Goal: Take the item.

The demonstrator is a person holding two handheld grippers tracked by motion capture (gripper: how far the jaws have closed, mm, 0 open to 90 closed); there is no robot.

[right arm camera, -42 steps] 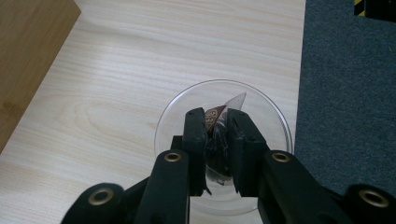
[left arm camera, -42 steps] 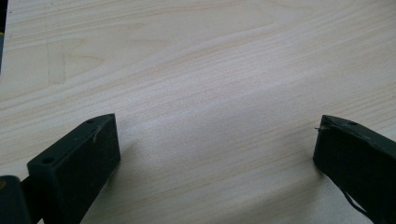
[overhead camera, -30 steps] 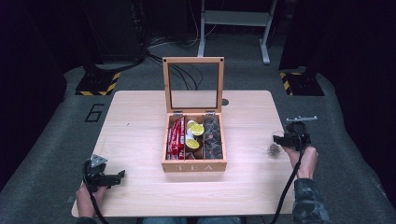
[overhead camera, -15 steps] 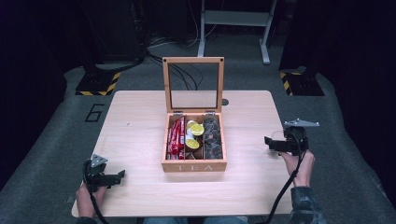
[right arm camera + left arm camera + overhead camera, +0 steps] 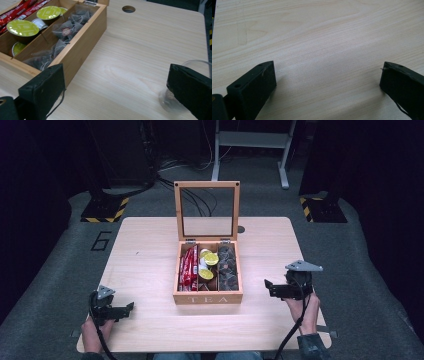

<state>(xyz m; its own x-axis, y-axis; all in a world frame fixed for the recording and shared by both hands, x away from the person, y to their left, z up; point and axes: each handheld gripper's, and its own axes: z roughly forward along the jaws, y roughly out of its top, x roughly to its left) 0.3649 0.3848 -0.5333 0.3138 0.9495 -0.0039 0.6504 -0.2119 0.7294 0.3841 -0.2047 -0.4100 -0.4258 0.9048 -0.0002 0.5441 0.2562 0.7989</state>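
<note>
the right gripper [image 5: 270,289] has just spread its jaws wide, with nothing between them, and has drawn back toward 4 o'clock of the open wooden tea box [image 5: 208,296]. a clear glass [image 5: 186,87] stands beside one jaw, apparently released. the left gripper [image 5: 127,309] rests at 8 o'clock, jaws spread and empty.

Right gripper [image 5: 269,287]: black body, grey three-cornered plate on top, black cable trailing along the forearm to a dark sleeve cuff [image 5: 311,344]. Left gripper [image 5: 131,307], left of the tea box [image 5: 207,296]: black, smaller grey plate, black cable. Jaws are blocky black wedges with small screw holes.
</note>
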